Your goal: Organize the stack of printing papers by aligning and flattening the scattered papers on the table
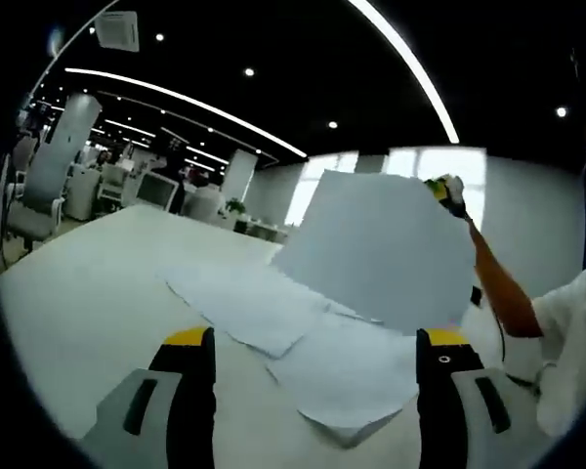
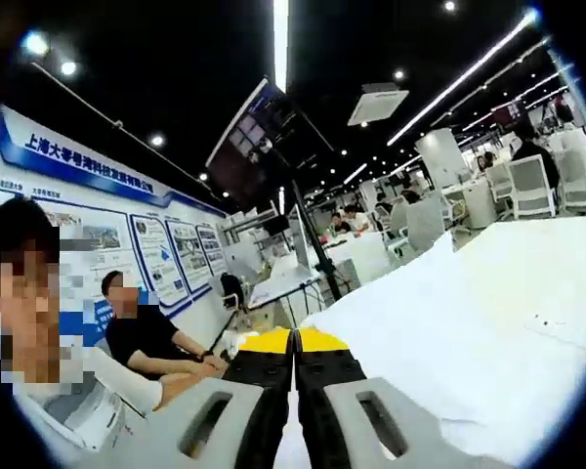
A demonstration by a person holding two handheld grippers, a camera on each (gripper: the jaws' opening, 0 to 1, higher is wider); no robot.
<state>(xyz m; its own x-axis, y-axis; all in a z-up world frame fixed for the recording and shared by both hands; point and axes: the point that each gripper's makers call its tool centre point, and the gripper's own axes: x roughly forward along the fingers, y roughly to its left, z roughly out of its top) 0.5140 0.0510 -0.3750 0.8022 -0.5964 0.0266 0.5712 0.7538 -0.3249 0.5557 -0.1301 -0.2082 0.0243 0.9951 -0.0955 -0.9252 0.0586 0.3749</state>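
Several white sheets (image 1: 249, 303) lie scattered and overlapping on the white table (image 1: 88, 293), just ahead of my left gripper (image 1: 315, 342). That gripper is open and holds nothing. One more sheet (image 1: 381, 244) is lifted off the table and hangs tilted above the scattered ones. My right gripper (image 1: 447, 192) pinches its upper right corner, with the person's arm behind it. In the right gripper view, my right gripper (image 2: 294, 340) is shut on the lifted sheet (image 2: 400, 332), which spreads out to the right of the jaws.
The table's left edge (image 1: 20, 269) borders office chairs and desks. A person in white (image 1: 576, 322) stands at the table's right. In the right gripper view, a seated person (image 2: 146, 337) and wall posters (image 2: 166, 259) are behind, with more desks (image 2: 488, 195) at the back.
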